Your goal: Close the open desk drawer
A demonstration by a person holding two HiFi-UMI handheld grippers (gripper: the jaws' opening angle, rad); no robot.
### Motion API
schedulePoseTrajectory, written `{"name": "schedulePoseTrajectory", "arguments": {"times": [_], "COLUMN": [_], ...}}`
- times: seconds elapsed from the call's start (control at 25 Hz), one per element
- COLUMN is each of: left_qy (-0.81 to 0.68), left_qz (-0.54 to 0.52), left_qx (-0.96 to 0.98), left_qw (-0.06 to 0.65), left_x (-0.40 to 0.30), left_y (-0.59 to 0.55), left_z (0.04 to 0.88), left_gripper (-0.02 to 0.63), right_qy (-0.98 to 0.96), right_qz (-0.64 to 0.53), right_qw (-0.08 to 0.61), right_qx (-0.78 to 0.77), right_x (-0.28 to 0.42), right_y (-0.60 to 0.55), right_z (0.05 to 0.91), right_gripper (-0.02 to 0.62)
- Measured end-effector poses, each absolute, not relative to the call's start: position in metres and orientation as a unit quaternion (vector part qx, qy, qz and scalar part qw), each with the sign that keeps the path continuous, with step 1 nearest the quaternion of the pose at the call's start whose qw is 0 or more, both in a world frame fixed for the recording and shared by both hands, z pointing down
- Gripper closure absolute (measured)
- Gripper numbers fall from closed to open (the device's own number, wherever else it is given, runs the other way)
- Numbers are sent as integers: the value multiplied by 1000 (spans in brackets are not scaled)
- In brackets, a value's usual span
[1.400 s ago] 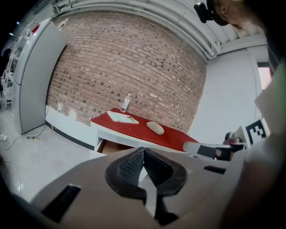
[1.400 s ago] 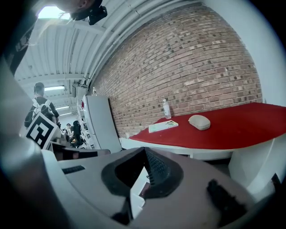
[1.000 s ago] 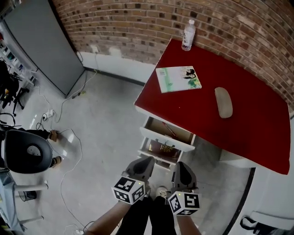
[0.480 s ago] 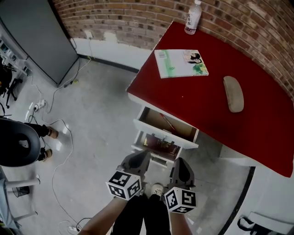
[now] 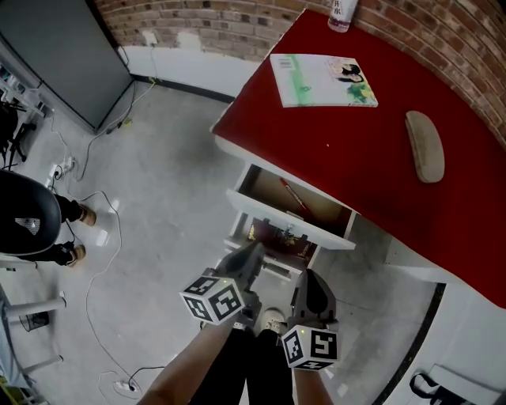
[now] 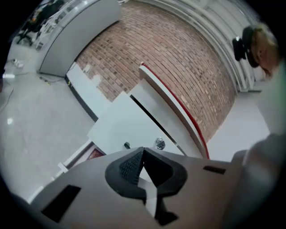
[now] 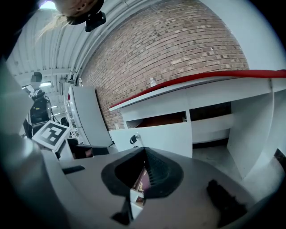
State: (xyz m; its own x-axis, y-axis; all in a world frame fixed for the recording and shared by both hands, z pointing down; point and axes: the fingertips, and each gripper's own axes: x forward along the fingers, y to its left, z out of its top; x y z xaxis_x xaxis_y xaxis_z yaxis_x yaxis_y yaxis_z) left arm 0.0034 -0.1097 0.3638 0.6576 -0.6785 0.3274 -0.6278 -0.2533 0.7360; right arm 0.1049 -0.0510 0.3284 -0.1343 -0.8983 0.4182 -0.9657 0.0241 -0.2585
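Observation:
A white desk with a red top [image 5: 379,182] has two drawers pulled out. The upper drawer [image 5: 289,225] holds a thin red stick. The lower drawer [image 5: 274,245] holds dark red things. My left gripper [image 5: 254,248] is shut and empty, its tips just in front of the lower drawer. My right gripper [image 5: 307,277] is beside it, a little further back, also shut and empty. The left gripper view has the shut left gripper [image 6: 143,150] below the white drawer front [image 6: 127,125] and its lock [image 6: 160,143]. In the right gripper view the right gripper [image 7: 144,150] faces the drawer front [image 7: 167,138].
On the desk lie a green-and-white book [image 5: 324,79], a beige oblong thing [image 5: 424,146] and a bottle [image 5: 341,12] by the brick wall. A person in a black cap [image 5: 24,225] sits at the left. Cables [image 5: 103,261] trail on the grey floor. A grey panel [image 5: 55,55] leans at the back left.
Both grippers have sunk lower and closer to the drawers. The left gripper has rolled, its marker cube now tilted. The desk fills more of the head view.

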Motion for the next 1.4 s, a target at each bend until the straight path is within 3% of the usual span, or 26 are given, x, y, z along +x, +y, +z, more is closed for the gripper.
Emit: {"name": "schedulePoseTrajectory", "arguments": {"times": [0.28,0.52,0.56,0.64,0.76,1.16,1.28,1.4], "left_qy": [-391,-374,-369,-349,-335,-351,-324,-326], "left_qz": [-157,-206,-210,-226,-243,-261,-301,-300], "left_qx": [715,672,666,653,635,615,603,598], "left_qw": [558,605,613,633,653,656,664,667], "left_x": [4,14,17,24,29,29,32,33], "left_y": [-127,-135,-136,-140,-145,-155,-158,-158], "left_z": [381,398,400,402,406,416,409,412], "left_gripper": [598,594,576,445,411,419,469,577], "right_qy": [-714,-714,-715,-716,-715,-718,-714,-714], "right_qz": [245,246,245,247,254,236,241,242], "right_qw": [66,66,65,63,60,73,72,72], "right_qx": [653,652,652,650,648,651,653,653], "right_x": [110,110,109,107,104,115,117,117], "right_y": [-45,-47,-47,-47,-49,-50,-49,-48], "right_z": [328,324,325,326,326,331,333,334], "right_gripper": [589,589,589,589,589,589,589,589]}}
